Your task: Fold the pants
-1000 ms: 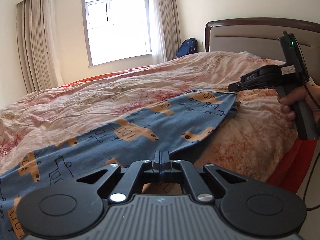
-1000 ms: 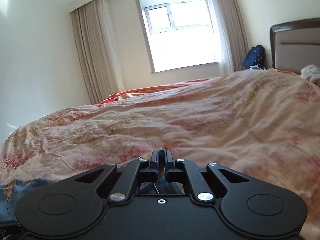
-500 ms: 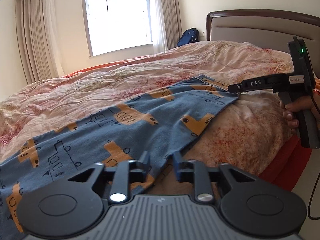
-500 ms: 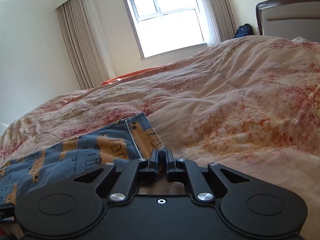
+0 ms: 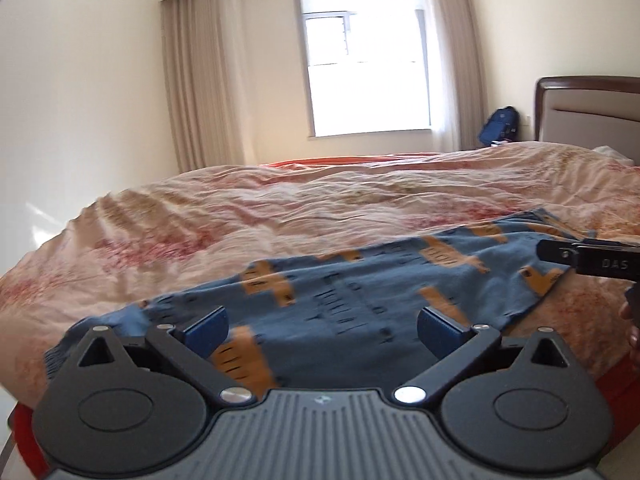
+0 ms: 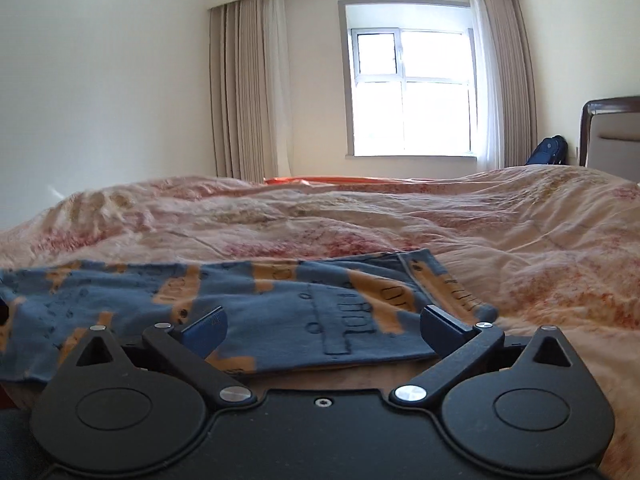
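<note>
Bedroom with cream walls and a big bed under a rumpled pink-and-beige floral quilt (image 5: 280, 216), that's the backdrop in the left wrist view, plus a bright window (image 5: 366, 68) with long beige curtains (image 5: 196, 80) beside it, a dark wooden headboard with a padded panel (image 5: 592, 112) on the right and a blue backpack (image 5: 500, 126) sitting in the far corner. Lying spread flat on the near side of the quilt are the blue cotton pants with orange vehicle prints (image 5: 380, 292), running from the lower left up toward the right. The left gripper (image 5: 322, 326) sits low right in front of them with its two blue-padded fingers (image 5: 206, 326) spread wide apart, fabric visible in the gap, nothing pinched. Over at the right edge you can see the tip of the right gripper (image 5: 560, 250), black with "DAS" printed on it, right at the far corner of the pants, though from this angle I can't tell how its jaws stand. Switching to the right wrist view: same quilt (image 6: 500, 216), window (image 6: 412, 80), curtains (image 6: 244, 88) and a sliver of headboard (image 6: 612, 128) with the backpack (image 6: 546, 152) next to it. The pants (image 6: 280, 304) lie flat just ahead, one hemmed edge pointing toward the right, a bit blurry on the left side. The right gripper (image 6: 322, 326) has its fingers (image 6: 444, 326) wide apart too, hovering at the near edge of the fabric and gripping nothing.
</note>
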The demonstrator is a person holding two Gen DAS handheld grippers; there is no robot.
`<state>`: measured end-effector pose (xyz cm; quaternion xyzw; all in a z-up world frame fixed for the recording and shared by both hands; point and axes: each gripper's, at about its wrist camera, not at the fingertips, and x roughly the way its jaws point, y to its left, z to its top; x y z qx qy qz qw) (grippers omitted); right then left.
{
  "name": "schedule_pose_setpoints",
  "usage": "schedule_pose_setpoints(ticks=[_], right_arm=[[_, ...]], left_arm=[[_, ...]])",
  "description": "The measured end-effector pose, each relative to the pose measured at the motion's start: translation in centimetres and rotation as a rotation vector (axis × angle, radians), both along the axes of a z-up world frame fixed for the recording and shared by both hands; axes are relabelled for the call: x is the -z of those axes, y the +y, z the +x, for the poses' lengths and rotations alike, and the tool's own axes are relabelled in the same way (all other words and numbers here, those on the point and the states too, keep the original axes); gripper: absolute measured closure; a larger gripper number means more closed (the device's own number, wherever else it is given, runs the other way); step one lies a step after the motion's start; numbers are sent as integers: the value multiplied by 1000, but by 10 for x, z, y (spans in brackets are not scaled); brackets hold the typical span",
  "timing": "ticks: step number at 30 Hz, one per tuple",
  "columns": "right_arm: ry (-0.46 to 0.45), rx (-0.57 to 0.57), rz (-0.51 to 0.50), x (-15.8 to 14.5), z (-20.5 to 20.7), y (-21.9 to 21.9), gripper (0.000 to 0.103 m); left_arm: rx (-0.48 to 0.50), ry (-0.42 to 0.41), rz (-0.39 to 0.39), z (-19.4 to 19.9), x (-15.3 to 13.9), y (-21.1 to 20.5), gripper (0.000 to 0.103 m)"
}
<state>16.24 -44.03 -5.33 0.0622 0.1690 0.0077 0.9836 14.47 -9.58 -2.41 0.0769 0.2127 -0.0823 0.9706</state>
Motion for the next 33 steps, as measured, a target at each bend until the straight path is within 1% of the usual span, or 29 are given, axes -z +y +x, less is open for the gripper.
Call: schedule_pose_setpoints(ticks=[2,4,6,8,9,11,12,15,18,19,20,21,22,23,24,25,27,29,31,32,33], right_arm=[[-16,-16,96,1,-4,17,1],[-24,-53,144,0,-7,42,1],[-21,-113,142,-4,-9,70,0],[-12,-189,126,-10,-10,99,0],[-9,-230,114,-13,-9,115,0],[9,-301,95,-16,-9,148,0],[17,-328,88,-17,-8,160,0],[36,-401,79,-20,-5,199,0],[53,-438,82,-20,1,226,0],[62,-442,80,-18,3,232,0],[75,-442,75,-15,6,238,0],[90,-443,70,-13,9,243,0],[104,-443,66,-11,12,247,0],[121,-444,63,-9,14,249,0],[132,-444,63,-9,16,250,0],[141,-440,64,-8,17,251,0],[157,-428,63,-7,19,251,0],[174,-418,58,-4,21,253,0],[180,-410,50,-3,21,255,0],[184,-408,43,-3,22,257,0],[189,-408,37,-2,22,258,0]], left_arm=[[-94,10,-39,-2,4,37,0],[-198,29,-102,-5,9,75,0],[-303,72,-184,-3,15,113,0],[-390,127,-293,1,22,149,0],[-424,152,-366,2,28,171,0],[-460,177,-463,3,38,200,0],[-464,183,-486,4,41,209,1],[-439,185,-511,7,49,226,4],[-408,197,-559,6,52,230,16],[-395,192,-570,5,53,230,29],[-392,194,-570,6,55,230,42],[-387,194,-570,6,55,231,49],[-377,188,-579,7,55,230,64],[-367,182,-589,6,55,231,81],[-363,169,-593,6,53,230,82],[-365,143,-579,4,51,228,83],[-355,84,-523,0,44,220,86],[-331,62,-465,0,39,209,87],[-321,39,-403,2,41,200,87],[-322,31,-377,3,43,197,87],[-325,32,-368,5,46,196,87]])
